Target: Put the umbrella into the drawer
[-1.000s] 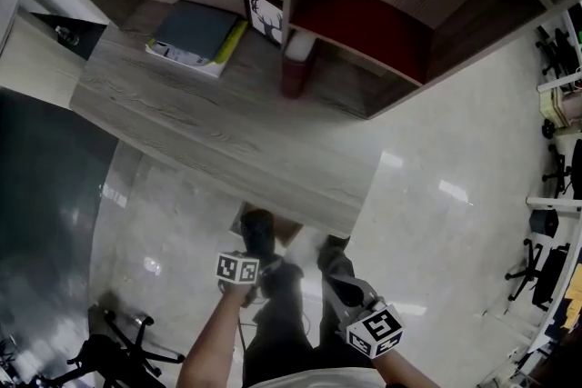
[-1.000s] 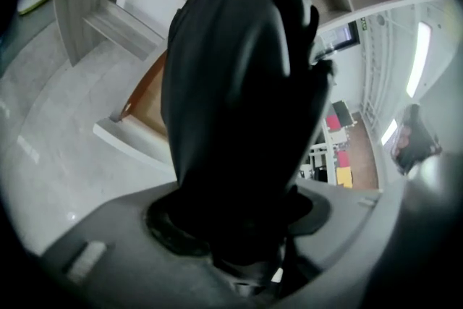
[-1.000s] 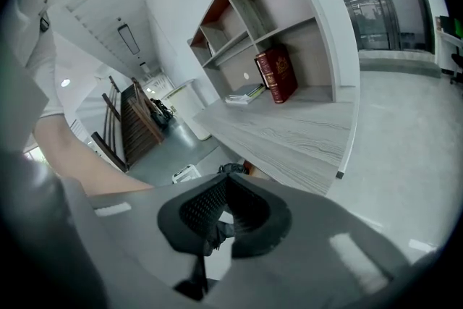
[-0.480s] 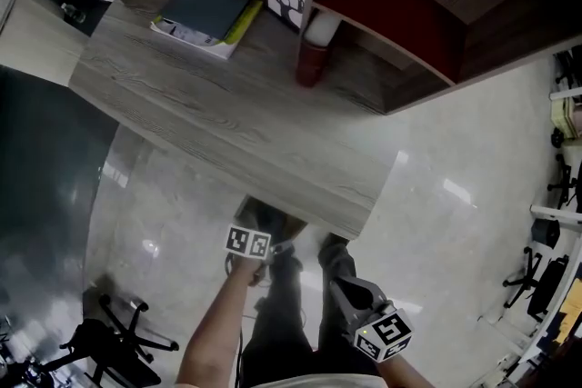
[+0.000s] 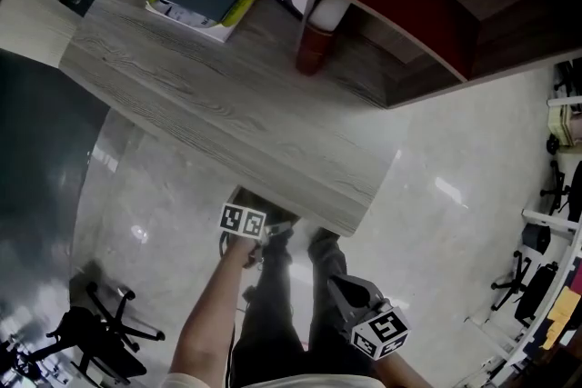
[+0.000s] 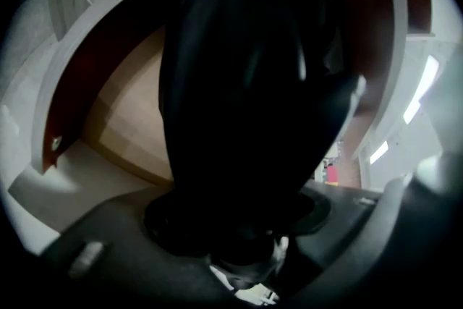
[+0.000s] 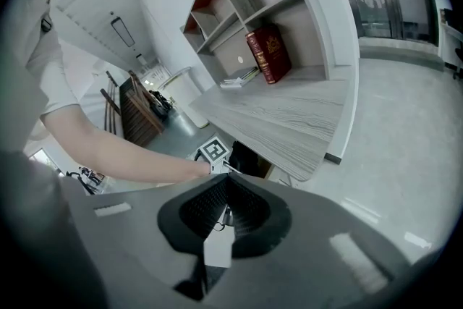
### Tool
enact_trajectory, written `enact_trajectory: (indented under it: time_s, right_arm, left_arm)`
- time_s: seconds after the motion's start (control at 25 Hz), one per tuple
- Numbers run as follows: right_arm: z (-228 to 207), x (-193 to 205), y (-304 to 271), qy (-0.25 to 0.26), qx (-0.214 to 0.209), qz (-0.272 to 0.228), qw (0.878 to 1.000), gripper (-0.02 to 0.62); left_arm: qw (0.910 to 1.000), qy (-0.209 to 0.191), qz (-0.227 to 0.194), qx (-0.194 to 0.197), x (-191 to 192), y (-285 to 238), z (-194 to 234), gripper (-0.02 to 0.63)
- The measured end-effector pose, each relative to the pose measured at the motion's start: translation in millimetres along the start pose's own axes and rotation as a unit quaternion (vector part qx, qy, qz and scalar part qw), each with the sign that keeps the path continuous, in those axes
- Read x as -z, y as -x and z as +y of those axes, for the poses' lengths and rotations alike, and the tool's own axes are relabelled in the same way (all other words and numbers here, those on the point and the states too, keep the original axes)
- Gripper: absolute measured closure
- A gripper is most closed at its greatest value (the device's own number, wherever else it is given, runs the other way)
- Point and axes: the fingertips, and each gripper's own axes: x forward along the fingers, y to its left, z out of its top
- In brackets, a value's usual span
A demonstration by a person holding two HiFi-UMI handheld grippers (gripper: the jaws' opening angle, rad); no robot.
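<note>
Since the earlier frame, the left gripper (image 5: 259, 233) had carried the umbrella (image 6: 239, 105) lower and further in under the front edge of the desk (image 5: 227, 114), so that less of the dark bundle showed from the head view. Its jaws stood fairly wide, clamped round the thick folded body of the umbrella, which filled most of the left gripper view. Just beyond it lay the open drawer (image 6: 123, 119) below the desk, with a pale wooden floor and a red wall. The umbrella hung above that opening and did not yet rest inside.

It looked light, with loose, slippery cloth over a stiff shaft and ribs. A hold round the fat middle, as here, probably kept it from sliding or tipping, while a grip on the cloth alone would likely slip.

Right of it, further out from the desk, the right gripper (image 7: 226, 188) had its jaws pressed together on nothing.
</note>
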Motion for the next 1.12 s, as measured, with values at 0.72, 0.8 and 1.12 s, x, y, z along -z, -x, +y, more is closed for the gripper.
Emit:
enact_trajectory:
  time_s: [0.72, 0.8, 1.12]
  right_arm:
    - [14.2, 3.8, -20.4, -0.003, -0.013, 0.027, 1.000, 0.589]
    - [18.9, 0.1, -18.4, -0.004, -0.014, 0.027, 1.000, 0.589]
    - [42.1, -21.2, 6.0, -0.004, -0.002, 0.023, 1.000, 0.589]
  left_arm:
    - [0.9973, 0.013, -0.067, -0.028, 7.2, 37.0, 10.4, 0.229]
    - [0.9967, 0.009, -0.071, -0.038, 12.5, 51.6, 5.4, 0.229]
    - [0.9950, -0.010, -0.093, -0.036, 42.8, 116.4, -58.7, 0.236]
